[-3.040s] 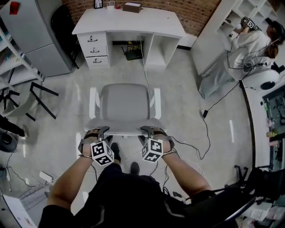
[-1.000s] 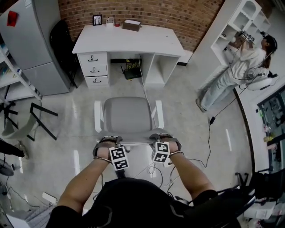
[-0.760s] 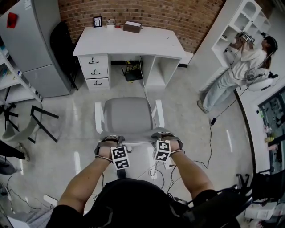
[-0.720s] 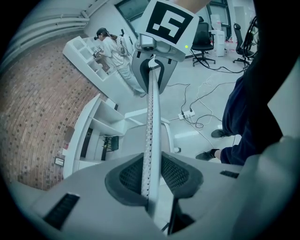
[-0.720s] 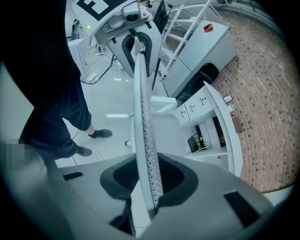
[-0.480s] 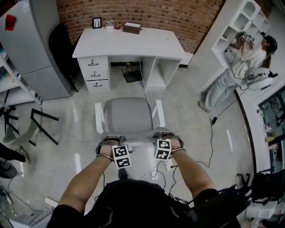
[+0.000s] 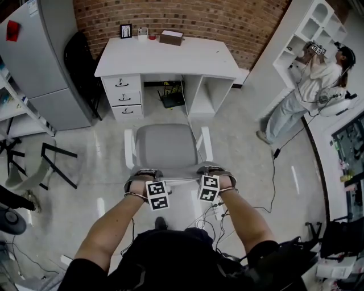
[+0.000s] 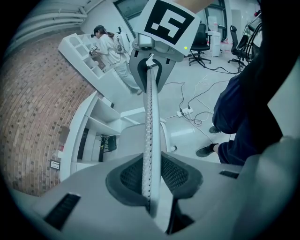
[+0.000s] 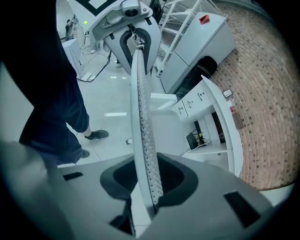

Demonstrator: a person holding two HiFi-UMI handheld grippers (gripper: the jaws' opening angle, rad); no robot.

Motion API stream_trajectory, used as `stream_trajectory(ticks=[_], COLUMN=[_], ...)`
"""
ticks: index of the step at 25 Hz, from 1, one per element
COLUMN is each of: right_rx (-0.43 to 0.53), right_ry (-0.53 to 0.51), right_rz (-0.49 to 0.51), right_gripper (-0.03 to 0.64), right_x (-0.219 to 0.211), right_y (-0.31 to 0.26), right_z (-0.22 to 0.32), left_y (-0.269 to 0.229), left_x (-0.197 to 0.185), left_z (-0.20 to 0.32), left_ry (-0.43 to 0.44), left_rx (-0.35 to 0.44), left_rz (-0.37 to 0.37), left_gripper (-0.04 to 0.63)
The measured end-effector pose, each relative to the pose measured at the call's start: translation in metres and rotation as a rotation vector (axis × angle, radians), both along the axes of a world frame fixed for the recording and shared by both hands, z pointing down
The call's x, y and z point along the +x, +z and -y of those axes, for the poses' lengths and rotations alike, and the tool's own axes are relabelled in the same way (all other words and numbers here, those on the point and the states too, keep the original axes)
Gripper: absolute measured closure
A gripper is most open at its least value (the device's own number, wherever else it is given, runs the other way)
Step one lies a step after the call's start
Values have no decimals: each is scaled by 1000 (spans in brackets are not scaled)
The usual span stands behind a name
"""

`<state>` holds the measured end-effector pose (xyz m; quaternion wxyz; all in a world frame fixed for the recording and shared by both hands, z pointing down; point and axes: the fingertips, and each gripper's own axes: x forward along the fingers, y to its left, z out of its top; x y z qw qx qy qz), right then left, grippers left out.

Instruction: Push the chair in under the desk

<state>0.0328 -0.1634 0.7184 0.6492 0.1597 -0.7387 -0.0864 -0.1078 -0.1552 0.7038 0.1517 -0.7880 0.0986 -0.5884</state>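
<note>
Chair point(image 7: 168, 149): a grey seat with white arms is seen on the pale floor point(image 7: 74, 170), in front of the desk point(image 7: 168, 57); it is lined up with the knee gap but lies apart from the desk, not yet under it
Chair's back: its top edge lies nearest the person; it runs across between the two tongs and is held at both ends
Left gripper point(image 7: 143, 173): pointed steeply down; it is clamped on the left part of that top edge, the perforated rim being pinched between the two pads; the jaws have just been closing upon it
Right gripper point(image 7: 211, 169): pointed steeply down; it is clamped on the right part of the same edge, the rim being pressed between its pads
Desk: white, set against the brick wall point(image 7: 199, 17); three drawers point(image 7: 122, 98) are stacked at its left; a small brown box point(image 7: 170, 37) is laid on top
Surroundings: cables point(image 7: 227, 213) are strewn on the floor just behind the chair; a person point(image 7: 310, 85) is seen at white shelves, well apart to the right
</note>
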Motion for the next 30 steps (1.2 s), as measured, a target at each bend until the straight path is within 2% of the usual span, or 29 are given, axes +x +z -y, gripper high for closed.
stream_trajectory(ticks=[14,22,27,30], right_rx=[20,-21,-3,-23], right_ry=[35,13,-11,-8], right_rz=[20,70,92,100], right_gripper=[523,538,557,558], right_x=[-14,-28,-33,-36], right_y=[-2,2,1,4], right_z=[39,72,96,110], left_y=[2,8,8,10], left_x=[-16,-29,-34,-36], left_z=[51,95,126,142], left_ry=[16,-29,-46,-55], left_rx=[48,43,50,46], left_rz=[77,137,173,184], left_gripper=[505,499,495,494])
